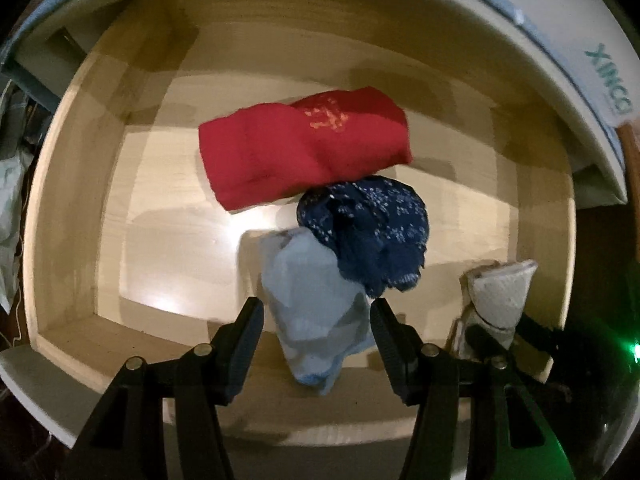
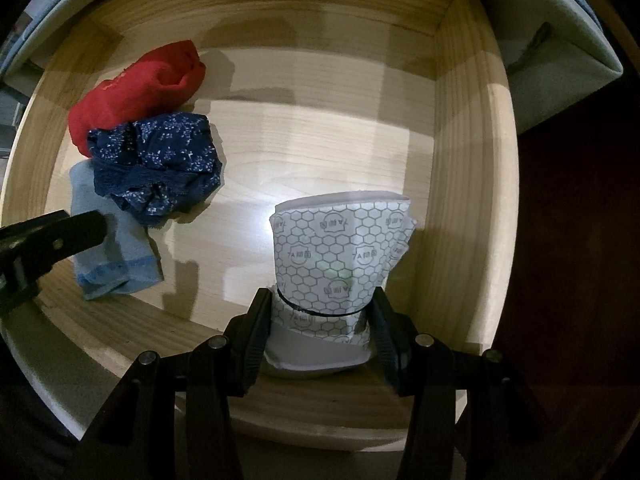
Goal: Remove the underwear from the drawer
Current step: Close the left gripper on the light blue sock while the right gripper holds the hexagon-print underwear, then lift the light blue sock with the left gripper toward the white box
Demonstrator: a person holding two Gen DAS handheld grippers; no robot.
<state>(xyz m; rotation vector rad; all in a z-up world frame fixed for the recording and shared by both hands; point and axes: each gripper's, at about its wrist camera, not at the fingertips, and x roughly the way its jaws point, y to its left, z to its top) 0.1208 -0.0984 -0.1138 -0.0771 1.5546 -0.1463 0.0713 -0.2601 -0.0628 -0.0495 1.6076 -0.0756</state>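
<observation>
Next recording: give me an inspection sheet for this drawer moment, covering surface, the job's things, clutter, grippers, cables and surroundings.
Surface: open wooden drawer, bare pale floor.
Job's things: red garment, dark blue patterned garment and light blue garment bunched together; white patterned bundle apart, near the side wall.
Clutter: nothing seen.
Grippers: left gripper open, straddling the light blue garment; right gripper shut on the white patterned bundle.
Cables: thin cord outside the drawer.
Surroundings: dark; white furniture edge.

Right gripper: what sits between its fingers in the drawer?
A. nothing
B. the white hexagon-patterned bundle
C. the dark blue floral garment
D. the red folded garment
B: in the right wrist view the right gripper has its fingers on either side of the white hexagon-patterned bundle, pressing it; the other garments lie off to the left.
</observation>
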